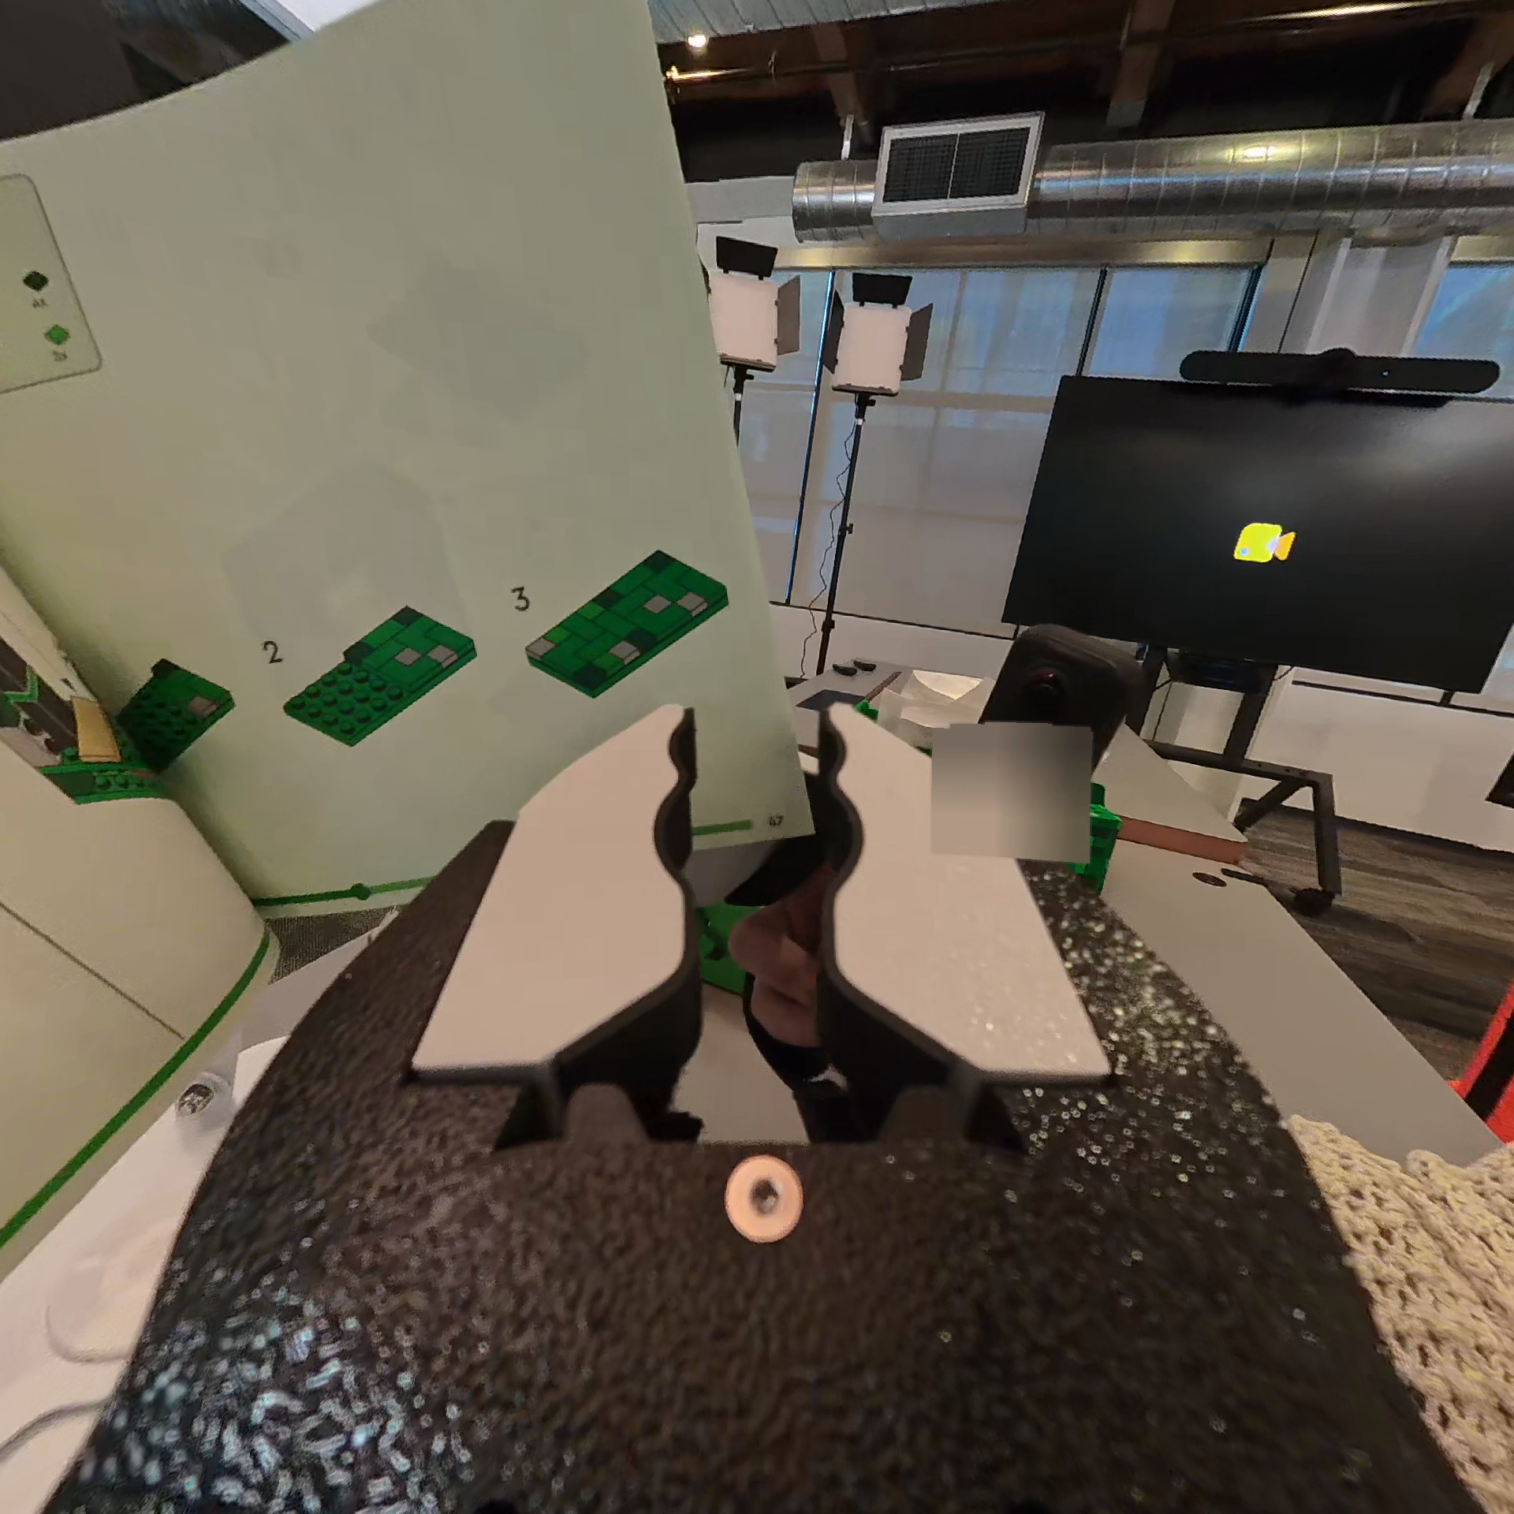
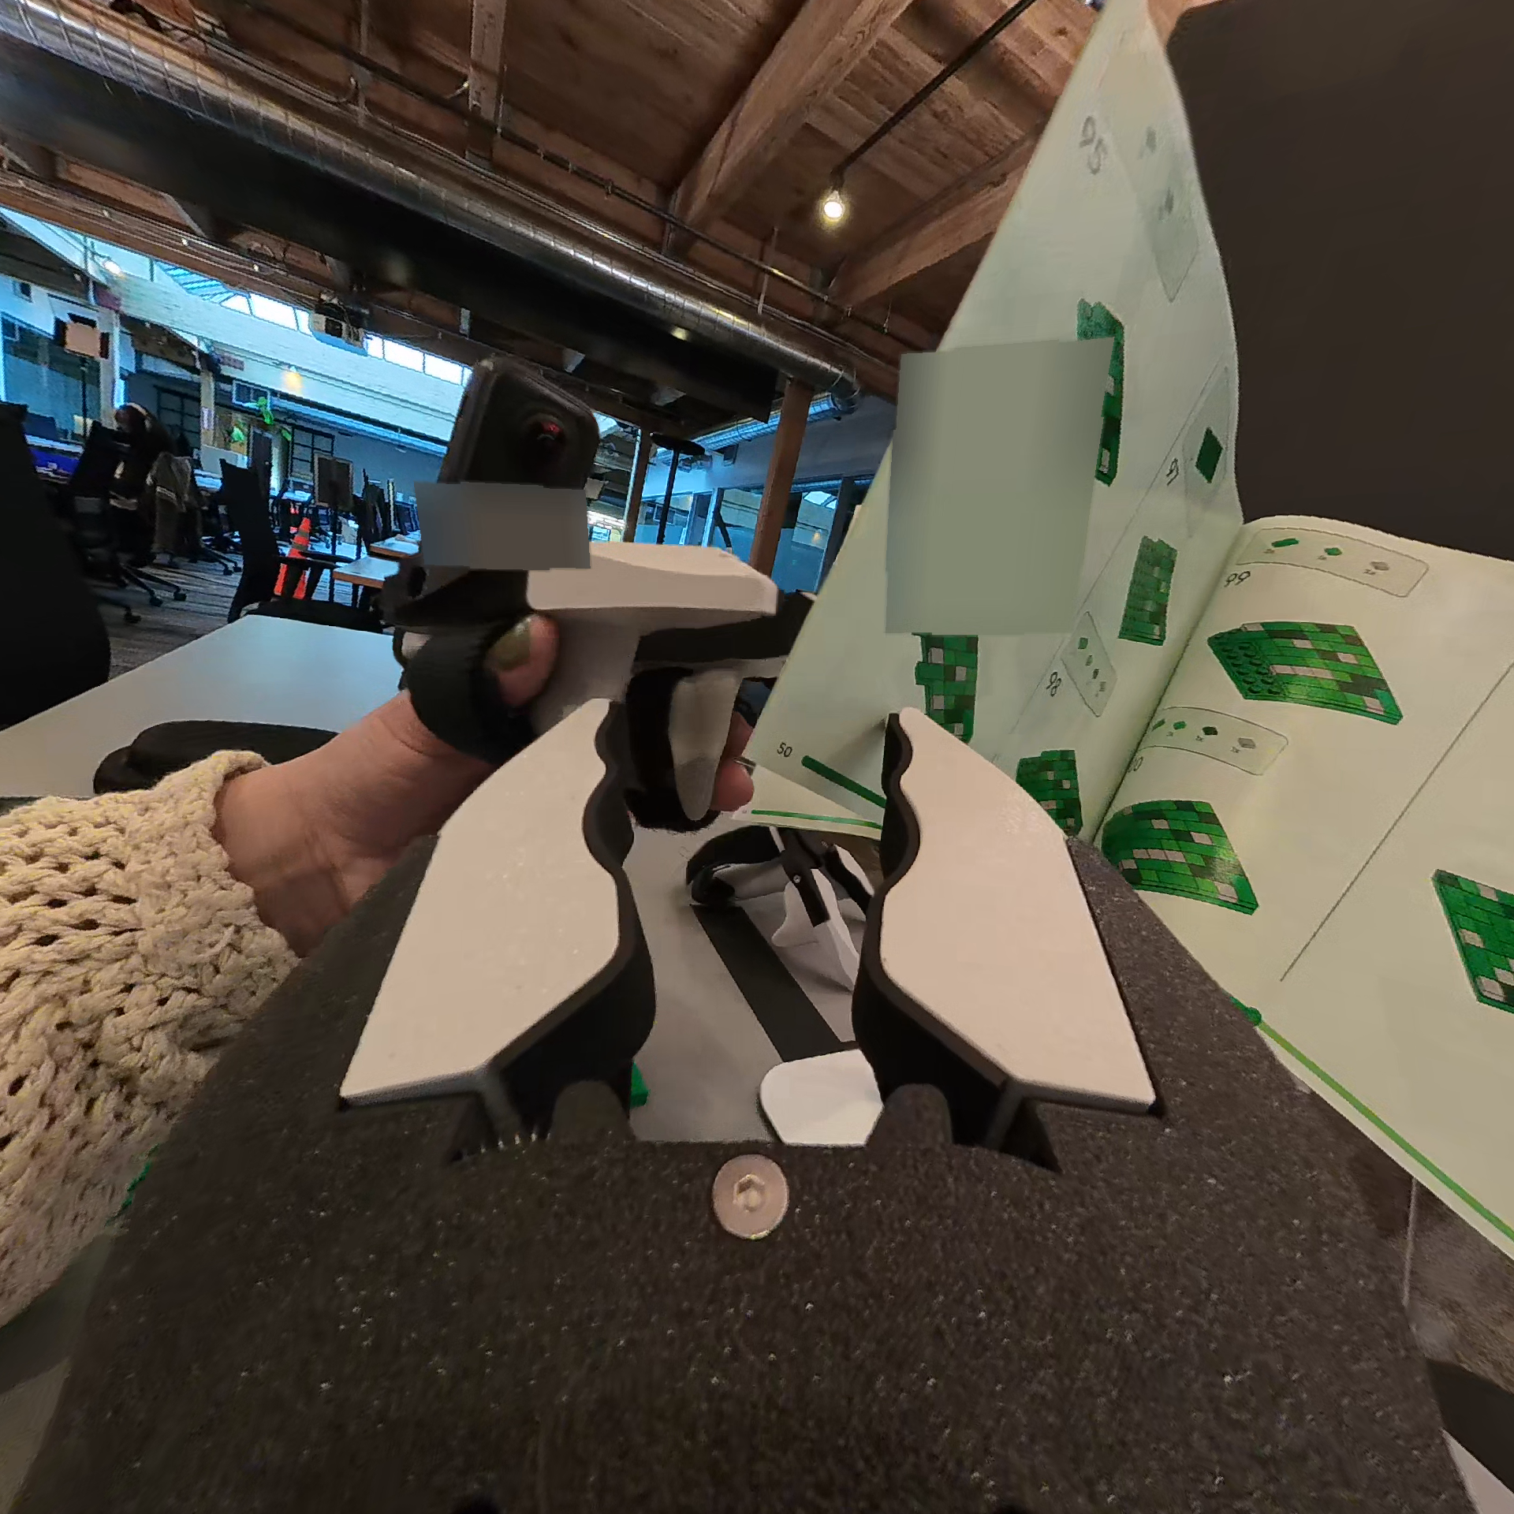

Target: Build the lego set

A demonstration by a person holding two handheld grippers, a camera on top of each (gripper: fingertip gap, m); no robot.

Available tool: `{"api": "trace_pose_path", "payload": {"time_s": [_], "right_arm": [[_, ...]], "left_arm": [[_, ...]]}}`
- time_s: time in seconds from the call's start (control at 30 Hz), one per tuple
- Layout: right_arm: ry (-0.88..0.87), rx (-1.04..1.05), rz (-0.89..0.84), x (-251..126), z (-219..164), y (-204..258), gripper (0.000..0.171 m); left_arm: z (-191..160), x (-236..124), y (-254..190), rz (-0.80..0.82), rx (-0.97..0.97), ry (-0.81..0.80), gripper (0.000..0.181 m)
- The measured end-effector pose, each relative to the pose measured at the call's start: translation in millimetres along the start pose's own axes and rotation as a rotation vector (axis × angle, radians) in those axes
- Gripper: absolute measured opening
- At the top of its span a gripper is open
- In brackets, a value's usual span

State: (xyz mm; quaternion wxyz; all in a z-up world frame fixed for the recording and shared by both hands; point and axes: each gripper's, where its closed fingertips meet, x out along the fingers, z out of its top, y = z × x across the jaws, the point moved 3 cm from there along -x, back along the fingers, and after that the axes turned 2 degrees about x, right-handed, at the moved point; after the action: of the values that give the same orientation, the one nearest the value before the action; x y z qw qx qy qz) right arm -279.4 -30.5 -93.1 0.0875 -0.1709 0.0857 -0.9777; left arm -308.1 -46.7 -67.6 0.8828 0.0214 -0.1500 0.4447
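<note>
The biggest thing in front of me is the instruction booklet [image 1: 393, 459], one pale green page standing nearly upright and filling the left half of the left wrist view, its lower corner reaching down beside my left claw [image 1: 758, 729]. From the right wrist view the same booklet [image 2: 1311, 737] lies open to the right, with the lifted page leaning between both claws. Beneath everything runs the white counter [image 1: 1229, 926], with free surface to the right of the booklet. I judge the step in hand is turning a page, not placing bricks, so the page should be caught close to its free lower edge and swung over in a slow arc, so the paper bends rather than creases. The left claw is spread only narrowly and nothing sits between its fingers; the page edge looks just beside the left finger, though I cannot tell whether it touches. The right claw [image 2: 750, 729] is spread wider and also empty, and through it I see the other handheld unit gripped by a hand [image 2: 344, 819] in a cream knit sleeve. The lego itself is nearly hidden: green pieces [image 1: 725, 950] show on the counter just beyond the left claw, partly covered by the fingers.
</note>
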Motion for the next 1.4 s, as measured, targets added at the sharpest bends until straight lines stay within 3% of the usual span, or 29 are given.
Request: {"api": "trace_pose_path", "payload": {"time_s": [0.27, 0.43, 0.9, 1.1, 1.27, 1.4], "right_arm": [[0.011, 0.002, 0.026, 2, -2, 4, 0.059], [0.008, 0.008, 0.028, 2, -1, 4, 0.059], [-0.008, 0.023, -0.019, -2, 0, -5, 0.057], [-0.015, 0.062, -0.267, -12, 1, -39, 0.054], [-0.053, 0.126, -0.625, -37, 2, -81, 0.054], [-0.104, 0.156, -0.750, -55, 5, -94, 0.054]], "left_arm": [[-1, -1, -1, -0.045, -0.039, -0.014, 0.017], [-2, 0, -1, -0.051, -0.039, -0.015, 0.000], [0, -5, 7, 0.043, 0.043, -0.007, 0.000], [8, -29, 31, 0.203, 0.031, -0.038, 0.000], [16, -67, 57, 0.324, -0.057, -0.125, 0.000], [22, -93, 67, 0.358, -0.099, -0.185, 0.000]]}}
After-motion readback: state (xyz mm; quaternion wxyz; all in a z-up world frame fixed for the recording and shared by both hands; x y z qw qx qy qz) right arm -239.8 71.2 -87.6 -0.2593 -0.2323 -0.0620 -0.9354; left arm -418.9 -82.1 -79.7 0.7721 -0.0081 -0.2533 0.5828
